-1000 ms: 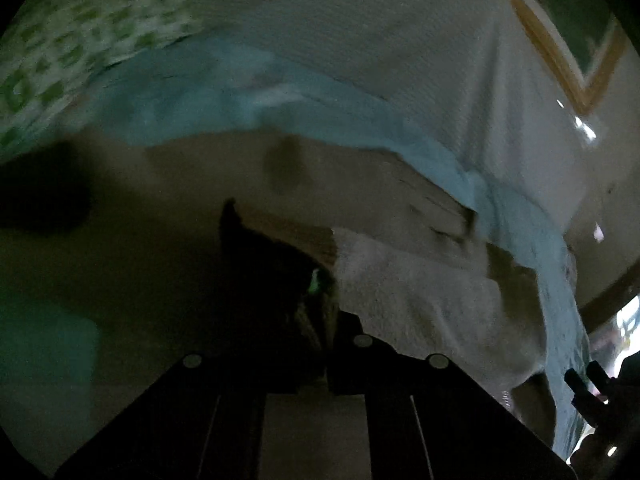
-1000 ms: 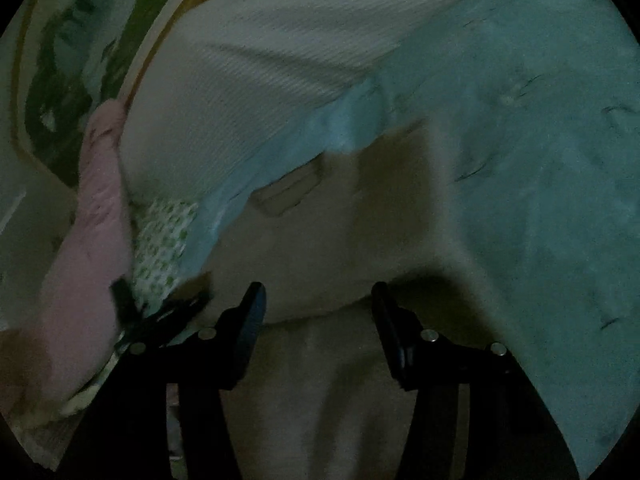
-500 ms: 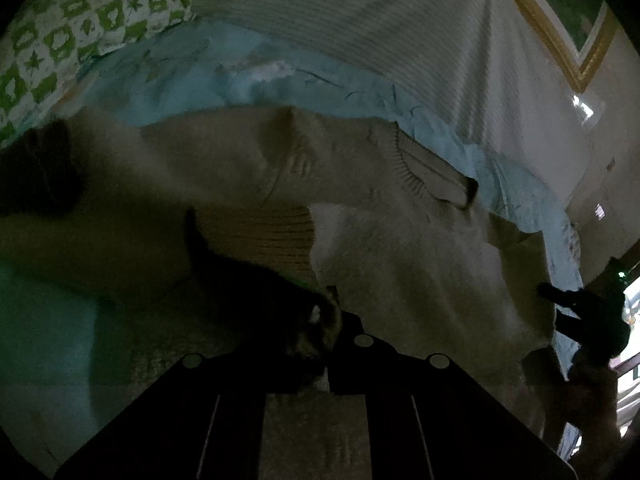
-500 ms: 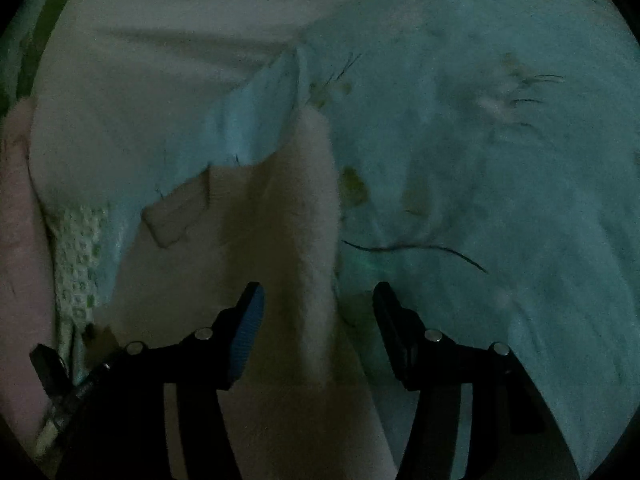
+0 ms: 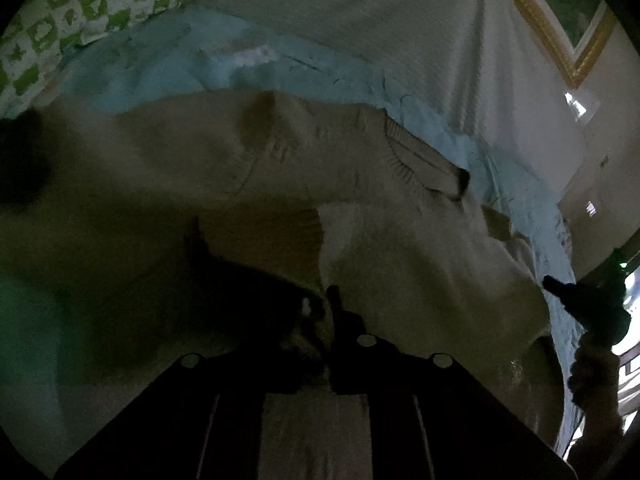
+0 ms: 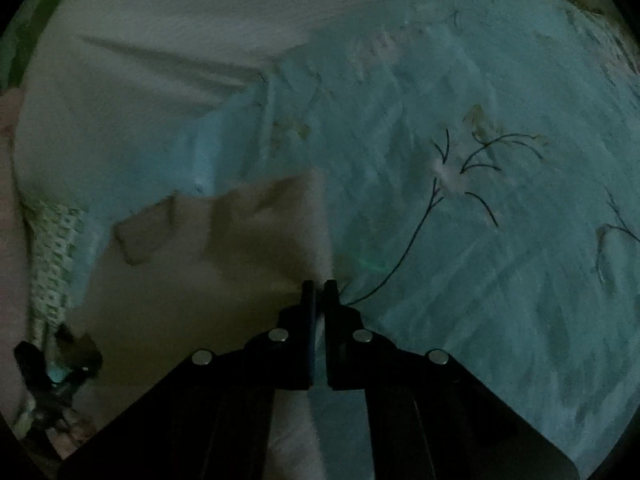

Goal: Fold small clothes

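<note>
**Folding the sweater: both edges pinched**

The sweater (image 5: 360, 184) is lying on the blue sheet (image 6: 480, 280). The left gripper (image 5: 330, 304) is pinching its cuff at 6 o'clock; the right gripper (image 6: 320, 286) is pinching its edge at 6 o'clock. Keep both pinches firm, moving the edges evenly to avoid wrinkles.

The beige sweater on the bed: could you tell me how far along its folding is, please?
Done: one ribbed cuff lies across the beige sweater. In hand: the left gripper and right gripper have jaws closed on its edges. Left: the body is mostly spread on the blue bedspread, not yet compact.
</note>
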